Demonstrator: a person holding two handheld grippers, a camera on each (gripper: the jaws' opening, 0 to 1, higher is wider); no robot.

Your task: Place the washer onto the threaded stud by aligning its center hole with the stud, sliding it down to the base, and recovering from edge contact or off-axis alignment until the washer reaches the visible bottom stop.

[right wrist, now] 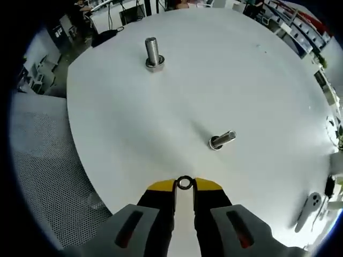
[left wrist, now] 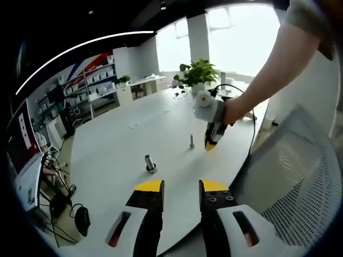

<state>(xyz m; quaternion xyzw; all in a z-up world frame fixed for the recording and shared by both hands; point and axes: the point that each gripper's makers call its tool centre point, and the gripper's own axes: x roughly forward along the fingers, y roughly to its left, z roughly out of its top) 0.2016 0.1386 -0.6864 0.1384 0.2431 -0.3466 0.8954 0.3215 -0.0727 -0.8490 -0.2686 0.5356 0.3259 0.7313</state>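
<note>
A small metal washer (right wrist: pixel 184 182) is pinched between the yellow tips of my right gripper (right wrist: pixel 184 185), which is shut on it. The thin threaded stud (right wrist: pixel 222 140) stands on the white table (right wrist: pixel 257 80) a short way ahead and to the right of the washer, apart from it. In the left gripper view the same stud (left wrist: pixel 191 141) stands just left of the right gripper (left wrist: pixel 210 145), which a person's hand points down at the table. My left gripper (left wrist: pixel 181 187) hovers open over the table's near edge with nothing between its jaws.
A thicker bolt with a nut at its base (right wrist: pixel 153 53) (left wrist: pixel 150 163) stands farther off on the table. A grey mesh chair (left wrist: pixel 300 176) (right wrist: pixel 48 176) sits beside the table edge. A white handheld device (right wrist: pixel 311 206) lies at the right; a potted plant (left wrist: pixel 199 72) and cable stand at the far end.
</note>
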